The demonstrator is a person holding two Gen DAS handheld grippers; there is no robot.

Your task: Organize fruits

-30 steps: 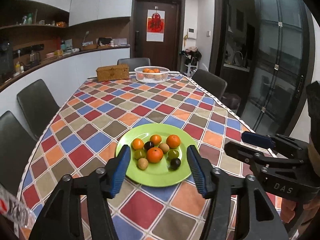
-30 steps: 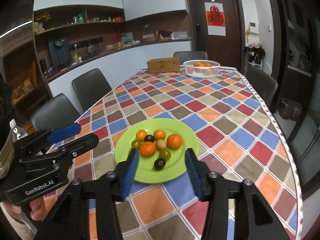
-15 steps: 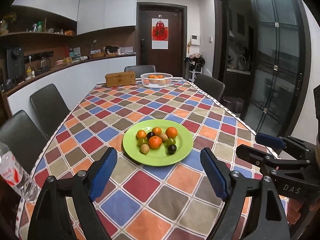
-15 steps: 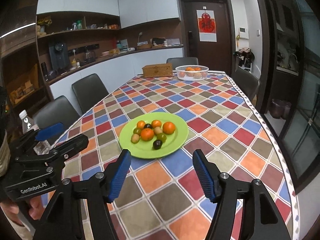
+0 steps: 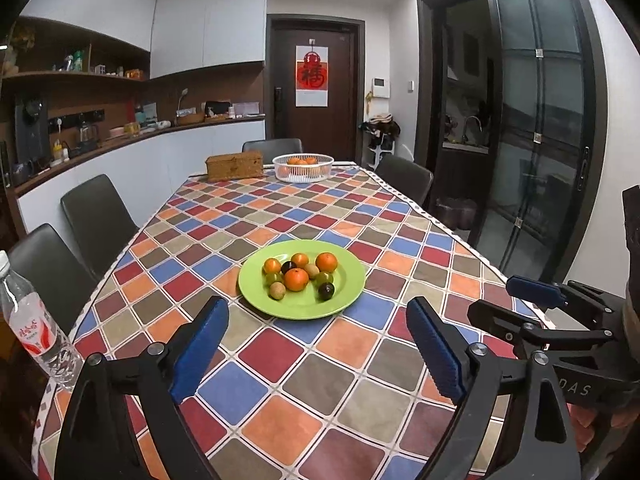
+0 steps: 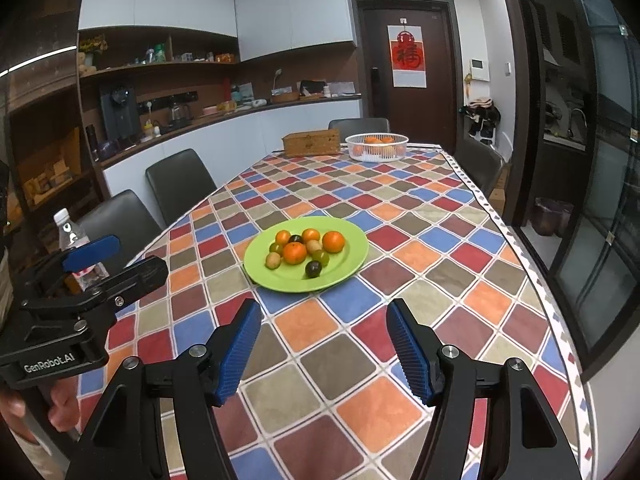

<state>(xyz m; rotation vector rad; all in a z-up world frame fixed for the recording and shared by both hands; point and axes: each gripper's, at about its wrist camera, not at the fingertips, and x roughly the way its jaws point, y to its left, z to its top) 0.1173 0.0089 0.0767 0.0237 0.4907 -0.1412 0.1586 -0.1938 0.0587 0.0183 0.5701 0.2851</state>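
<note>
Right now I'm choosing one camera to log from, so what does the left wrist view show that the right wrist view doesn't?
Only the left wrist view shows the left gripper head-on, jaws open, and the whole water bottle at the table's left edge. Only the right wrist view shows the right gripper head-on, also open, with the bottle half hidden behind the other gripper. Both show the green plate of fruit, the white basket of oranges and the wicker box at the far end.

The right claw (image 6: 323,346), jaws spread and empty, hovers short of the green plate (image 6: 352,266) of fruits (image 6: 295,252).
</note>
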